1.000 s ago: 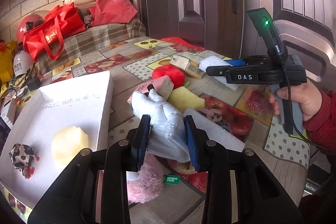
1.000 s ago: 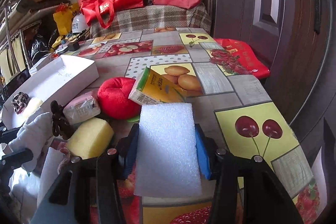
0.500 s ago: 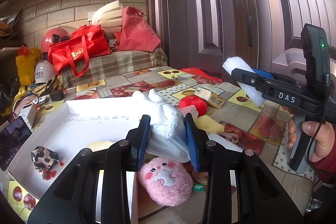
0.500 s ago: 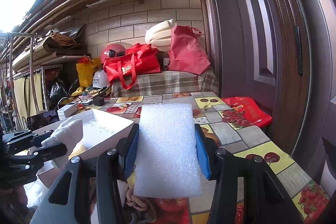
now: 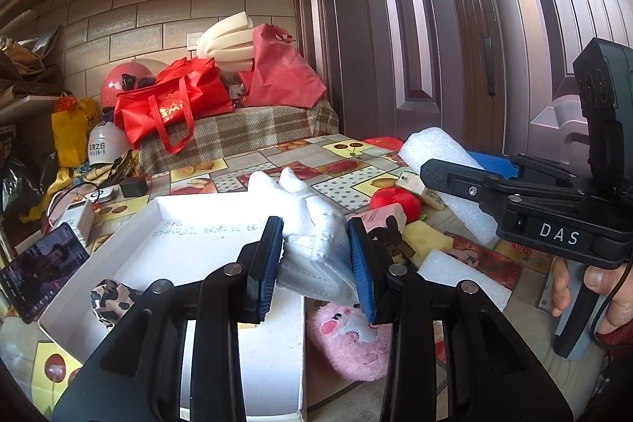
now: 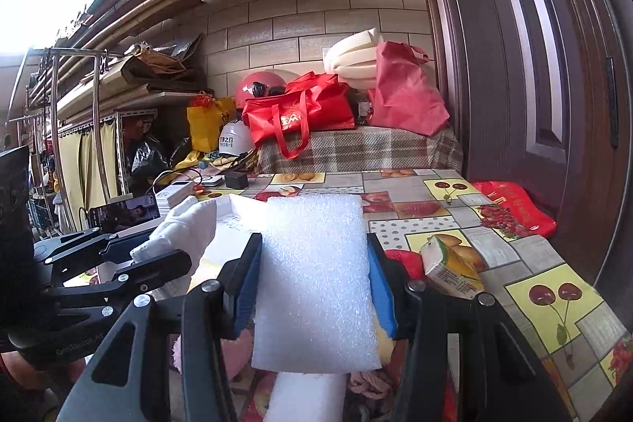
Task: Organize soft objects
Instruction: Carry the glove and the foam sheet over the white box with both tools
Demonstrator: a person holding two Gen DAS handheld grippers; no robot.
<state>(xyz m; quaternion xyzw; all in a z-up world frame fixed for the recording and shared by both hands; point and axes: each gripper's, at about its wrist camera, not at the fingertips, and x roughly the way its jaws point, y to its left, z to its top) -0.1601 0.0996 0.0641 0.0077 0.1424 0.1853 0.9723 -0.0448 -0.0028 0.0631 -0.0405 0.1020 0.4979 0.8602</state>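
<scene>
My left gripper point(image 5: 316, 265) is shut on a white glove point(image 5: 312, 224) and holds it above the right edge of the white box point(image 5: 186, 244). A leopard-print cloth point(image 5: 107, 299) lies in the box. My right gripper point(image 6: 314, 279) is shut on a white foam sheet point(image 6: 314, 279), raised above the table; it also shows in the left wrist view point(image 5: 439, 149). On the table lie a pink plush point(image 5: 348, 339), a red plush point(image 5: 393, 200), a yellow sponge point(image 5: 427, 240) and another foam sheet point(image 5: 459, 275).
A drink carton point(image 6: 451, 263) lies right of the red plush. A phone point(image 5: 39, 271) and a white charger box point(image 5: 77, 220) sit left of the white box. Red bags point(image 5: 170, 105) and helmets are piled on a checked cloth at the far end. A brown door stands to the right.
Both grippers have lifted their loads up off the table. The left gripper with the glove has moved left over the white box's edge; the right has risen with the foam sheet.
</scene>
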